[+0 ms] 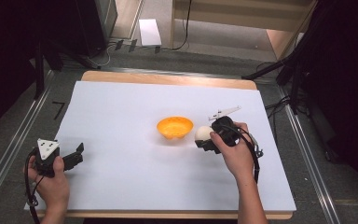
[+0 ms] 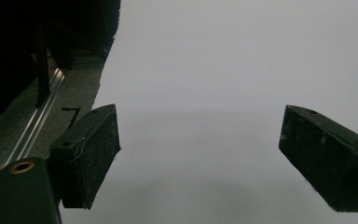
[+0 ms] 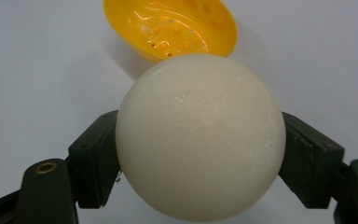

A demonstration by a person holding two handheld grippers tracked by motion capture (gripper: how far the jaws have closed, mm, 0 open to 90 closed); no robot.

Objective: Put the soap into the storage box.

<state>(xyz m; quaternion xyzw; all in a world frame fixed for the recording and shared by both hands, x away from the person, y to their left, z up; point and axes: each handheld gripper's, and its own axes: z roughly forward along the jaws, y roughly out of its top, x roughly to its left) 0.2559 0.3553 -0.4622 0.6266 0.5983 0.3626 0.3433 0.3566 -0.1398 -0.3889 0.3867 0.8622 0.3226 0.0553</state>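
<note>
White ball (image 3: 200, 140) clamped in right gripper (image 1: 204, 138) beside orange bowl (image 1: 175, 127), mid-table (image 1: 121, 107).
It looked smooth, hard, light and slippery; the jaws gripped its widest part; the left gripper (image 1: 74, 156) rested with jaws apart, empty.

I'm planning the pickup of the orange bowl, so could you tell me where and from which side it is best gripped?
Grip the orange bowl by its thin rim, one jaw inside and one outside, coming from above on its left, open-table side. It sits upright and open-topped, too wide to span, and the white ball held in the right tongs crowds its right side. The open left tongs are free.
</note>
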